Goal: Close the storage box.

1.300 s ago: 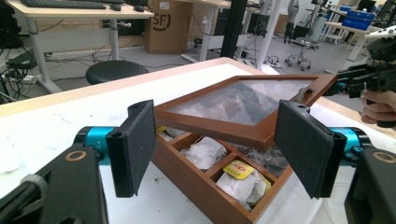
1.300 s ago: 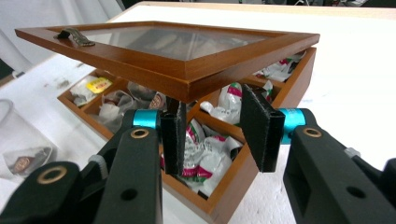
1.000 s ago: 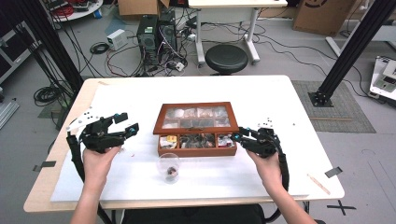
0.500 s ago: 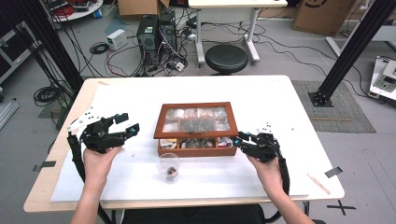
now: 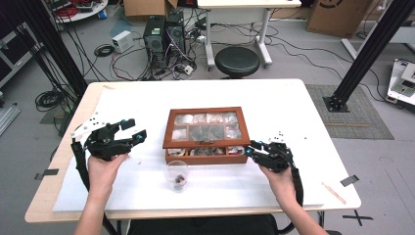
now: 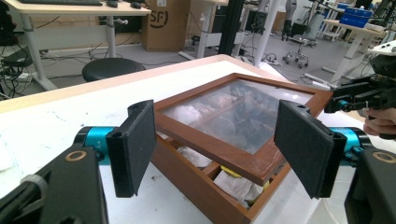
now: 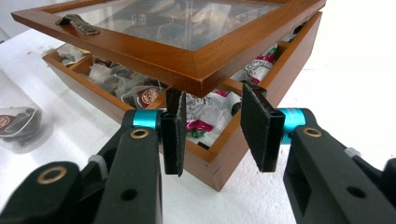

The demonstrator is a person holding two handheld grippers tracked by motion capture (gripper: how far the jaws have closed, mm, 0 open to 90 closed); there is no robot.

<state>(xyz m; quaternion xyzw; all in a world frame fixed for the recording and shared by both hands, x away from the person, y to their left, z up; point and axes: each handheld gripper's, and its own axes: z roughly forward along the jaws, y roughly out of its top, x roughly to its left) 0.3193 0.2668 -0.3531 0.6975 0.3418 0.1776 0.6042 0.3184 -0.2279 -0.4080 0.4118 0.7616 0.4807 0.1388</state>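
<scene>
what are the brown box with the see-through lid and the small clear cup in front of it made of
The brown box looks like varnished wood: reddish, evenly glossy, with mitred frame corners. Its lid panel is transparent and reflective, glass or acrylic; which one cannot be told. The small clear cup seems thin plastic, though it could be glass.

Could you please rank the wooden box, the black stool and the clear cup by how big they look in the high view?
1. Wooden box
2. Black stool, though it stands farther off on the floor
3. Clear cup
</scene>
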